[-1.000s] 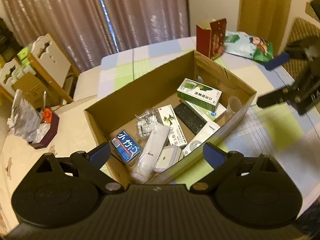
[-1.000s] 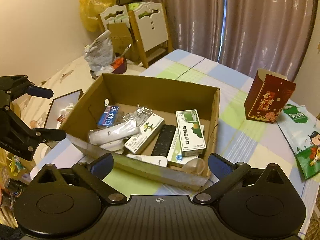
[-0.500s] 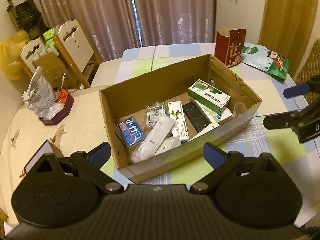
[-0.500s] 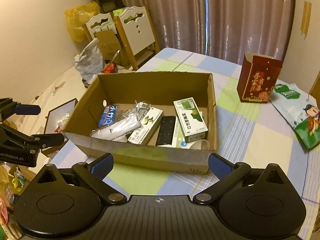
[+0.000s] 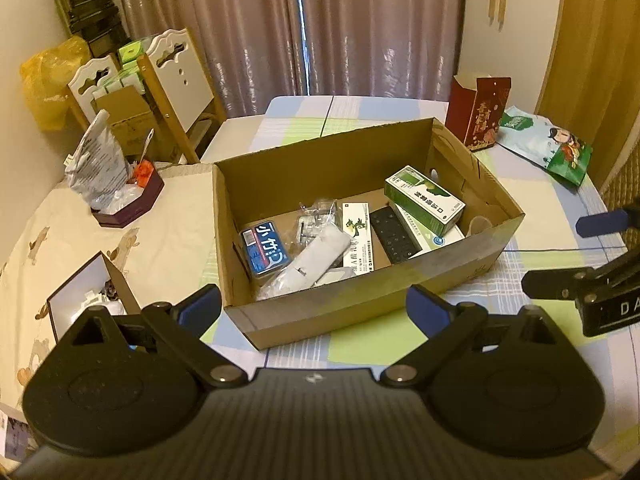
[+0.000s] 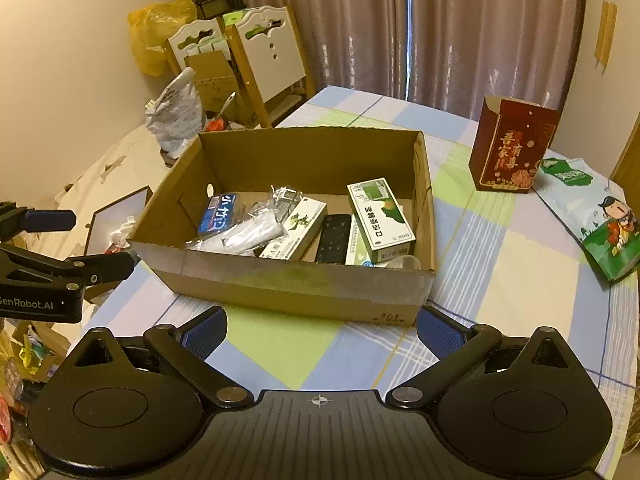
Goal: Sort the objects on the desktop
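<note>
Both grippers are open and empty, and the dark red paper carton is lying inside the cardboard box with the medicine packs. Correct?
Not quite. The dark red paper carton stands upright on the checked tablecloth, outside the open brown cardboard box; the right wrist view shows it. The rest holds.

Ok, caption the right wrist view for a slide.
Open right gripper facing a cardboard box of medicine cartons and a remote on a checked tablecloth.

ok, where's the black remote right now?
In both wrist views the black remote lies flat on the floor of the cardboard box, right of centre, between the white box with the green plant print and the green-and-white medicine box.
</note>
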Tool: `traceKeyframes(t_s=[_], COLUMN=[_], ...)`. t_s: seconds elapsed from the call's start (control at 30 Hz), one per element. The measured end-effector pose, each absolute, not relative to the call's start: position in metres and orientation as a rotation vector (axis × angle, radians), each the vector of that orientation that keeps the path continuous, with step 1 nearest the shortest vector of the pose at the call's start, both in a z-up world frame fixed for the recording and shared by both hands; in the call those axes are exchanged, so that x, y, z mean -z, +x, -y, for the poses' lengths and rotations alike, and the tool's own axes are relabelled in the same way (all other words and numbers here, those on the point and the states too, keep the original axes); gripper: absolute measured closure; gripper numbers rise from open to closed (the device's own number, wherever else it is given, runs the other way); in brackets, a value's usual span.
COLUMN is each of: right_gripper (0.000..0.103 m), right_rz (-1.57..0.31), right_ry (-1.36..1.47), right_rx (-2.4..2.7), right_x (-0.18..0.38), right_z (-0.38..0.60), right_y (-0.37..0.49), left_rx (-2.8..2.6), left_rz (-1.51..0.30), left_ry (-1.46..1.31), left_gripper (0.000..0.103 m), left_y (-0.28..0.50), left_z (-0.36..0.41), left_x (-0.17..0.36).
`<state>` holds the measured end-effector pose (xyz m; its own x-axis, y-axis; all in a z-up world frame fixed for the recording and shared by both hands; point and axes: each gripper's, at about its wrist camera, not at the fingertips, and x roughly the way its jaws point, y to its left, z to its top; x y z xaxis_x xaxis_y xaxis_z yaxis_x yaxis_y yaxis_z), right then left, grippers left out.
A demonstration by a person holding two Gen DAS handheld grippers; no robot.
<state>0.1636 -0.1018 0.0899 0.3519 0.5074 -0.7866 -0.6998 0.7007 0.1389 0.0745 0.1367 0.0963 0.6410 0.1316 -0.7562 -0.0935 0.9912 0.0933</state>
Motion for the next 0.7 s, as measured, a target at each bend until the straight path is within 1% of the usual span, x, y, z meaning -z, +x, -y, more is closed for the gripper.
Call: traceKeyframes(t_s=[0.3,0.7], right_gripper=[0.0,0.0], right_rz=[-0.929,-0.934], right_ry=[-0.252,-0.258], right_rx=[-0.763,-0.754], right_x=[-0.09,-0.088], right_z=[0.102,0.097], right_y=[0.162,0.159], left_rx=[-0.111,-0.161], left_rz=[-0.818,-0.832], left_ry=[0.051,0.036], left_gripper=[0.005,0.005], left_y=[0.058,0.05], left_z=[-0.122,-0.119], left_x=[-0.094,-0.086])
